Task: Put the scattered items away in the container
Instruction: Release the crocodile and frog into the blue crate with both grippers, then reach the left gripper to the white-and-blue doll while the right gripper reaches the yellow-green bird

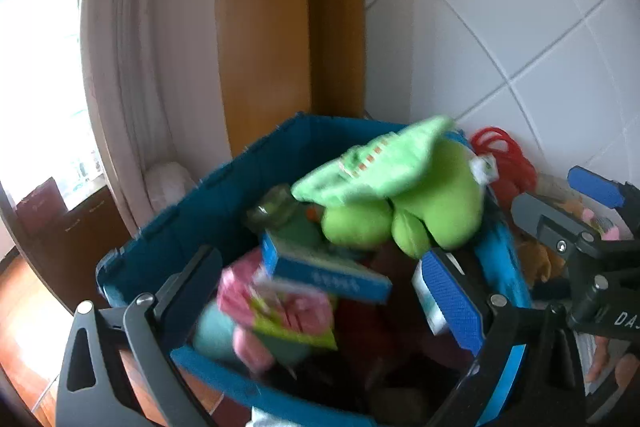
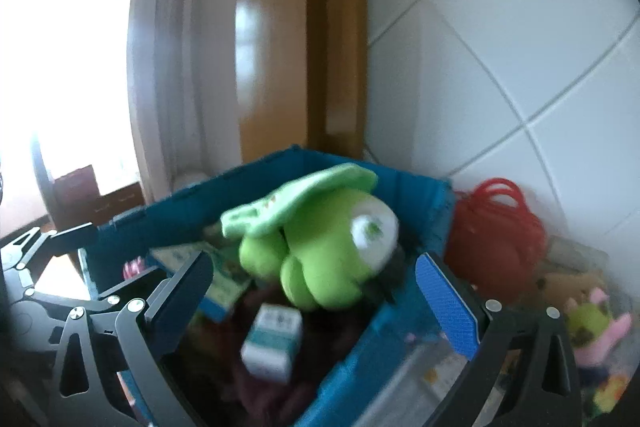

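Left gripper [image 1: 326,291]: fingers apart, nothing between them, poised over the near side of the bin [image 1: 192,219].
Right gripper [image 2: 320,297]: fingers apart, nothing held, above the bin's [image 2: 416,195] right rim; also seen at the right edge of the left view [image 1: 592,227].
Bin: blue, open-topped, standing in a corner; filled nearly to the rim.
Contents, near to far:
- Pink pack [image 1: 276,307] with a yellow-green label, near left, blurred.
- Small white-and-teal carton [image 2: 274,343], lying on dark red cloth [image 2: 340,331].
- Blue box [image 1: 320,271], tilted, mid-bin.
- Glass jar [image 1: 276,207], behind the box, partly hidden.
- Green plush [image 2: 328,255] with one white eye, topmost, tipped on its side toward the far right rim; a light green cloth [image 1: 380,163] lies over it.
Outside the bin, right:
- Red mesh bag [image 2: 496,239], touching the bin wall.
- Pile of small plush toys [image 2: 592,323], beyond the bag, blurred.
Behind: white tiled wall [image 2: 520,47], wooden door frame [image 1: 280,27], pale curtain [image 1: 132,47].
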